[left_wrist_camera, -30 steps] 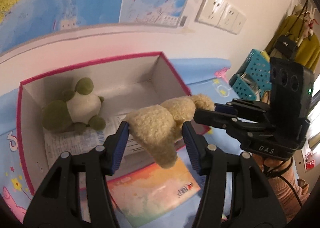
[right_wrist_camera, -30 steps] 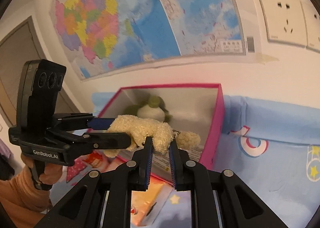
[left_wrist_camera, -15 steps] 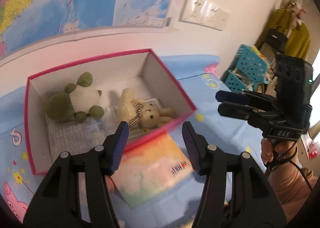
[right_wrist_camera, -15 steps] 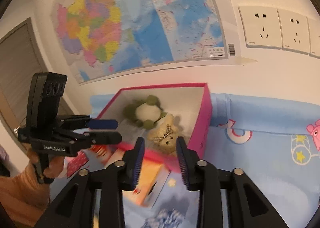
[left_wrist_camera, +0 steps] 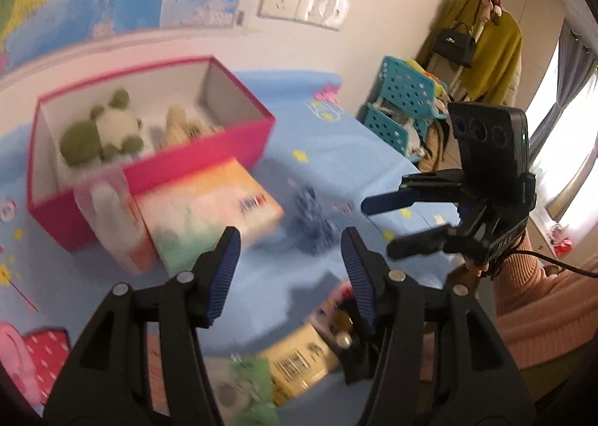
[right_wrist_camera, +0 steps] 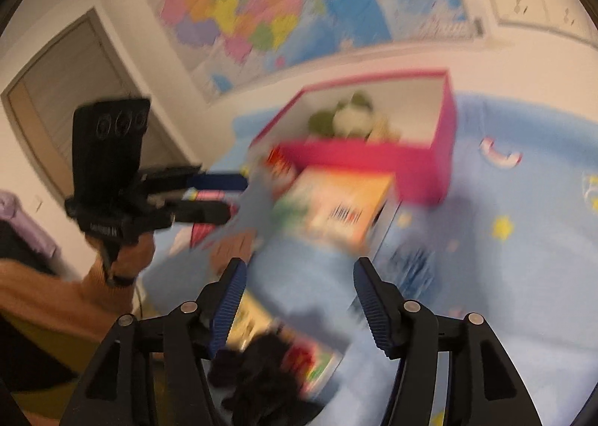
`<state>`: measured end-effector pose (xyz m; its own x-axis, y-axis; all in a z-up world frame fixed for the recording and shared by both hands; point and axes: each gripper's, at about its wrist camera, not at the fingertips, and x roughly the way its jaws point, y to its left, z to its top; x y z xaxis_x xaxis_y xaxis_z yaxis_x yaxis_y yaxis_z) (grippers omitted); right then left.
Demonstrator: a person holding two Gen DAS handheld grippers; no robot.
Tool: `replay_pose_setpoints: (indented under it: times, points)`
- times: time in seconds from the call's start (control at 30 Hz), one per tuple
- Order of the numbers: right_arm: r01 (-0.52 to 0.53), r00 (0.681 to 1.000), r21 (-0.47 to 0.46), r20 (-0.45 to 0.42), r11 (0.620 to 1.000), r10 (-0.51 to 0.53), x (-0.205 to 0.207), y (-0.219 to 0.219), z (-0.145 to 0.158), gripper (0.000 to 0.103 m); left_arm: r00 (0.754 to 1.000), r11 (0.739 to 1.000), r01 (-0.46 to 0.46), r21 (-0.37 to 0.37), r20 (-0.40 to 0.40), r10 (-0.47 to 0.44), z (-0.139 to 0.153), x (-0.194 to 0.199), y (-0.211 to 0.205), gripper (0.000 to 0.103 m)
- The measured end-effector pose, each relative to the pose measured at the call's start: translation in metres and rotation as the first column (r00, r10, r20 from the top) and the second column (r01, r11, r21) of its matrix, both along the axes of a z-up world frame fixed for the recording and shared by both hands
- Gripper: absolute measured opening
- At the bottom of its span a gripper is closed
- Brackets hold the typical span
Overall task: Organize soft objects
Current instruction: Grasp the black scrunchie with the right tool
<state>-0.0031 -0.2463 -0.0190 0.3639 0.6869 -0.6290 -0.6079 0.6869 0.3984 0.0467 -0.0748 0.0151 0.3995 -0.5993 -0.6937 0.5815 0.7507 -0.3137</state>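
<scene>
Left gripper (left_wrist_camera: 287,272): jaws apart, empty.
Right gripper (right_wrist_camera: 299,299): jaws opening, empty.
Pink box (left_wrist_camera: 194,160): at 10 o'clock, two plush toys inside.
Risk: a hasty grab could miss the blurred dark item (right_wrist_camera: 261,381) at 6 o'clock.

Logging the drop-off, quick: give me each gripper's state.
Left gripper: open, nothing between its blue-padded fingers.
Right gripper: jaws opening, nothing between them.

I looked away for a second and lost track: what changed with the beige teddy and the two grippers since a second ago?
The beige teddy, held between both grippers over the pink box, was let go and now lies inside beside the green plush. Both grippers have pulled back from the box; the left gripper is empty, and the right gripper is empty with its jaws opening. Box, green plush and tissue pack stayed put.
</scene>
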Motion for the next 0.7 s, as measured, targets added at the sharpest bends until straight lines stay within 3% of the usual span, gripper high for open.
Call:
replay_pose_setpoints:
  times: [0.2, 0.4, 0.43, 0.47, 0.5, 0.53, 0.7]
  points:
    - [-0.067, 0.993, -0.044, -0.096, 0.997, 0.063, -0.02, 0.021, -0.032, 0.061, 0.996, 1.0, 0.018, -0.014, -0.088, -0.019, -0.025, -0.018, -0.001, 0.058]
    - [-0.092, 0.99, -0.094, -0.114, 0.991, 0.081, -0.027, 0.037, -0.047, 0.059, 0.992, 0.999, 0.029, -0.023, -0.124, -0.032, -0.038, -0.033, -0.001, 0.058]
    - [-0.092, 0.991, -0.11, -0.109, 0.99, 0.08, -0.027, 0.038, -0.048, 0.057, 0.991, 0.999, 0.033, -0.023, -0.129, -0.036, -0.039, -0.035, -0.002, 0.058]
    - [-0.095, 0.991, -0.117, -0.11, 0.989, 0.082, -0.026, 0.039, -0.049, 0.048, 0.989, 0.999, 0.043, -0.026, -0.138, -0.046, -0.042, -0.038, -0.002, 0.058]
    - [-0.095, 0.99, -0.117, -0.114, 0.989, 0.082, -0.026, 0.039, -0.049, 0.033, 0.988, 0.998, 0.049, -0.027, -0.144, -0.052, -0.043, -0.04, -0.003, 0.058]
    - [-0.095, 0.989, -0.106, -0.125, 0.99, 0.082, -0.025, 0.037, -0.049, 0.026, 0.987, 0.998, 0.055, -0.027, -0.15, -0.059, -0.044, -0.041, -0.004, 0.058]
    - [-0.056, 0.991, -0.035, -0.125, 0.998, 0.051, -0.024, 0.022, -0.038, 0.016, 0.976, 0.991, 0.119, -0.062, -0.176, -0.128, -0.049, -0.054, -0.007, 0.058]
